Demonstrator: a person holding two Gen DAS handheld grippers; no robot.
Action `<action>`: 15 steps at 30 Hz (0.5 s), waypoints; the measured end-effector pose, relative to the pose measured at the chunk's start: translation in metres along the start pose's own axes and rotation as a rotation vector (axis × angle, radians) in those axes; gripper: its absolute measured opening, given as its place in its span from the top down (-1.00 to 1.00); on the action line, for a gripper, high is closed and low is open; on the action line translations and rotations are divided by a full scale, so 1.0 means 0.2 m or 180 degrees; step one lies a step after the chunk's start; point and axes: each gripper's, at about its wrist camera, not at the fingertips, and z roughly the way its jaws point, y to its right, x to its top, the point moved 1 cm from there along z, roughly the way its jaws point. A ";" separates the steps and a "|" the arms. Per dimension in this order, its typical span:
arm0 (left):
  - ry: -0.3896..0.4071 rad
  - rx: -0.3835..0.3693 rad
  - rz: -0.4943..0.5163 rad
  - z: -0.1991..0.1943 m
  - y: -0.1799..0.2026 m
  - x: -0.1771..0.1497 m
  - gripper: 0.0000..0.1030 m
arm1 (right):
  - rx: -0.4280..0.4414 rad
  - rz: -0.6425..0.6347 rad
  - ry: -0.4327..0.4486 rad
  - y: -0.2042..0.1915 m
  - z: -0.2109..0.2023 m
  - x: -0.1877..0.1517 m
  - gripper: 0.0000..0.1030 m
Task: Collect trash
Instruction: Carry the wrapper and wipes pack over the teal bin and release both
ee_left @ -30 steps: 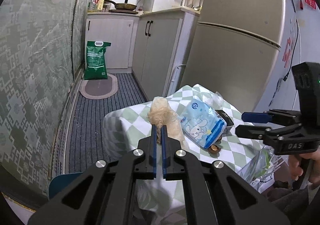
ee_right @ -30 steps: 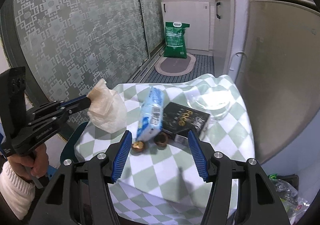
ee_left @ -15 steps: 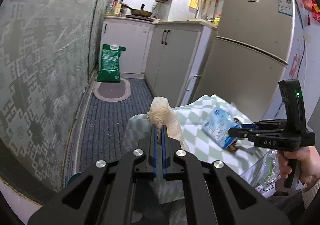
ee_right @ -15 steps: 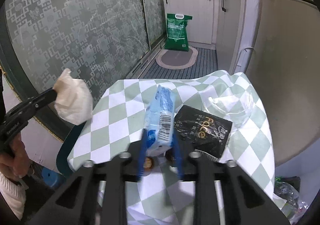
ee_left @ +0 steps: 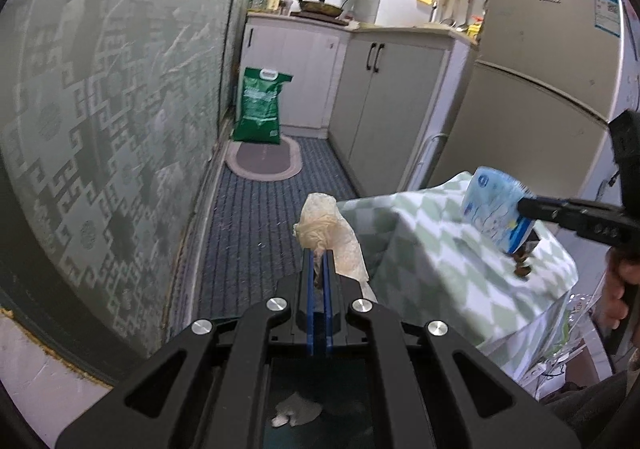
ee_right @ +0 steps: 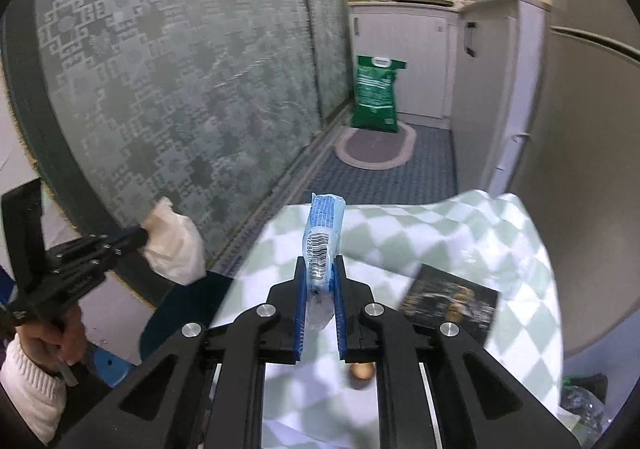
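Note:
My left gripper point(ee_left: 318, 255) is shut on a crumpled beige tissue point(ee_left: 330, 233) and holds it off the table's left side, above a dark blue bin point(ee_left: 320, 401). It also shows in the right wrist view point(ee_right: 138, 237) with the tissue point(ee_right: 176, 249). My right gripper point(ee_right: 320, 265) is shut on a blue tissue pack point(ee_right: 324, 233) and holds it above the checked table point(ee_right: 420, 237). The pack also shows in the left wrist view point(ee_left: 494, 205). A black packet point(ee_right: 452, 301) and a brown nutshell point(ee_right: 362, 371) lie on the table.
A patterned glass door point(ee_left: 100, 129) runs along the left. A fridge point(ee_left: 532, 109) stands behind the table. A green sack point(ee_left: 260, 109) and an oval mat point(ee_left: 264, 161) lie on the floor by white cabinets point(ee_left: 384, 101). A clear plastic bag point(ee_right: 580, 401) lies low at the right.
My right gripper closed on the blue tissue pack and lifted it off the table. My left gripper carried the tissue further left and away from the table, over the bin.

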 end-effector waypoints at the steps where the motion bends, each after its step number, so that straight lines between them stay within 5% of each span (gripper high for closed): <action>1: -0.0013 0.0040 0.0005 0.00 -0.01 -0.01 0.90 | 0.0055 -0.0035 -0.0006 -0.04 0.01 0.01 0.77; 15: -0.0149 0.0295 -0.0104 -0.05 -0.25 -0.07 0.90 | 0.0618 -0.0592 -0.0267 -0.54 0.19 -0.02 0.77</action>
